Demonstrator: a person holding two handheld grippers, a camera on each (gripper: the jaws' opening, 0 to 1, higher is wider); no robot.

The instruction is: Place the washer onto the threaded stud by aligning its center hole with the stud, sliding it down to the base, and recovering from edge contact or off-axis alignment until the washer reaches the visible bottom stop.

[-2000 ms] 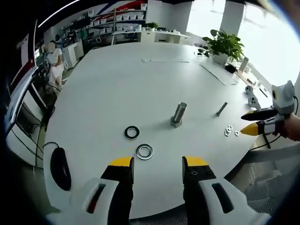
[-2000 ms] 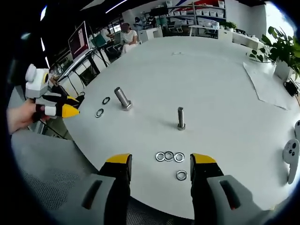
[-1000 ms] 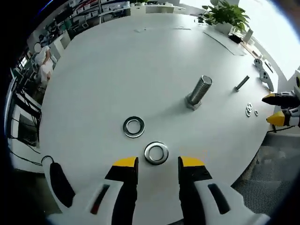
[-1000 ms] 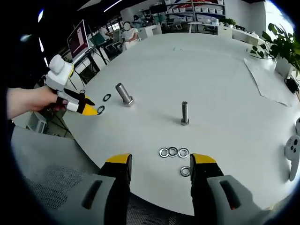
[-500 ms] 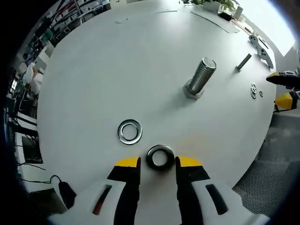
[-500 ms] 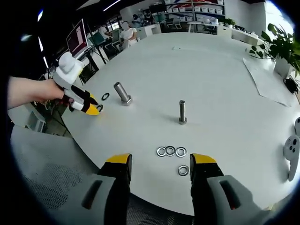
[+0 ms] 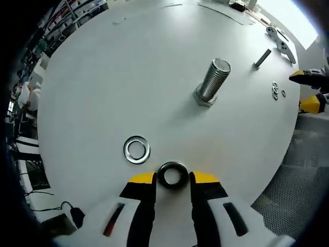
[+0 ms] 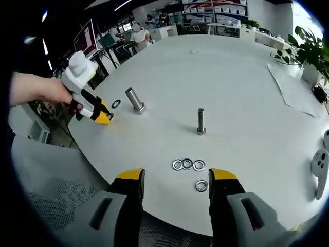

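Left gripper [image 7: 172,178] jaws bracket a flat-lying washer [image 7: 172,174], partly closed, grip not yet firm. A thin washer may skid or tip if pinched unevenly. Beyond: second washer [image 7: 136,150], then stud [image 7: 211,82]. Right gripper [image 8: 175,181] open, empty.

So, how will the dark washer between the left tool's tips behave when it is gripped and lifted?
The dark washer lies flat and thin on the smooth table, so the left tool will probably catch only its edge. It looks like rigid metal, unlikely to bend. Its round rim may slip or pivot between the tips.
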